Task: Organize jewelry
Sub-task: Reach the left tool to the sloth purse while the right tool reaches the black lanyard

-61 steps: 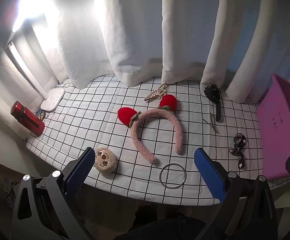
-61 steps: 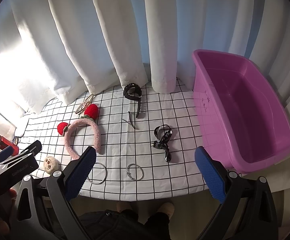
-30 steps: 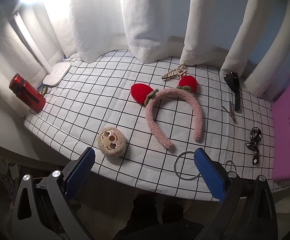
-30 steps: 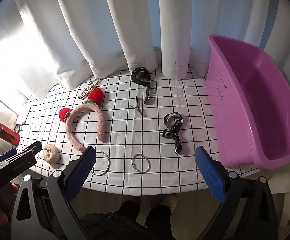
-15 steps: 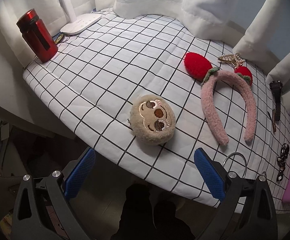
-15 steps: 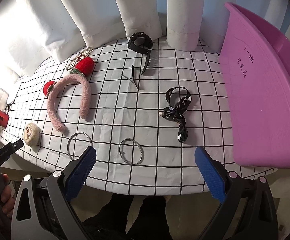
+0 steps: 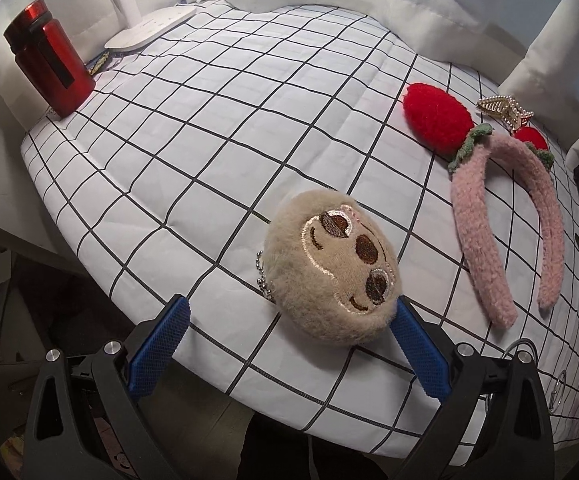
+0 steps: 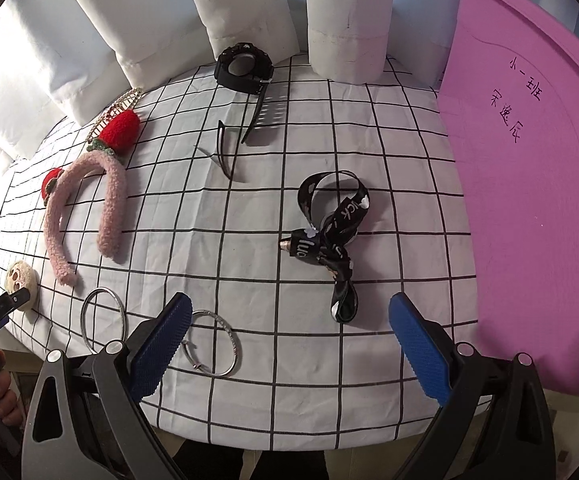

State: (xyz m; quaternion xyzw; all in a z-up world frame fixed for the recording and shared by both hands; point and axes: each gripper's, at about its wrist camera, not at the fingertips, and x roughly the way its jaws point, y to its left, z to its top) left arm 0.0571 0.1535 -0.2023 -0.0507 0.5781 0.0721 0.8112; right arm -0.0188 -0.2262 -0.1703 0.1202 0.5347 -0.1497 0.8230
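Note:
A beige plush sloth charm (image 7: pixel 335 266) with a bead chain lies near the table's front edge, between the open jaws of my left gripper (image 7: pixel 289 312); its right pad (image 7: pixel 417 350) is almost against the plush. My right gripper (image 8: pixel 289 320) is open and empty, low over the checked cloth, with a black ribbon lanyard (image 8: pixel 329 232) just ahead. A silver bangle (image 8: pixel 213 344) lies by its left pad, and a larger silver ring (image 8: pixel 103 320) lies left of that. The purple bin (image 8: pixel 529 160) stands to the right.
A pink headband with red strawberries (image 7: pixel 505 208) (image 8: pixel 89 200), a gold hair claw (image 7: pixel 503 110), a black watch (image 8: pixel 243 66) and dark hair clips (image 8: pixel 223 152) lie on the cloth. A red bottle (image 7: pixel 47 58) and a white lamp base (image 7: pixel 149 26) stand at the far left.
My left gripper has dropped and moved in on the plush charm, which now sits between its jaws. My right gripper has lowered toward the lanyard and bangle.

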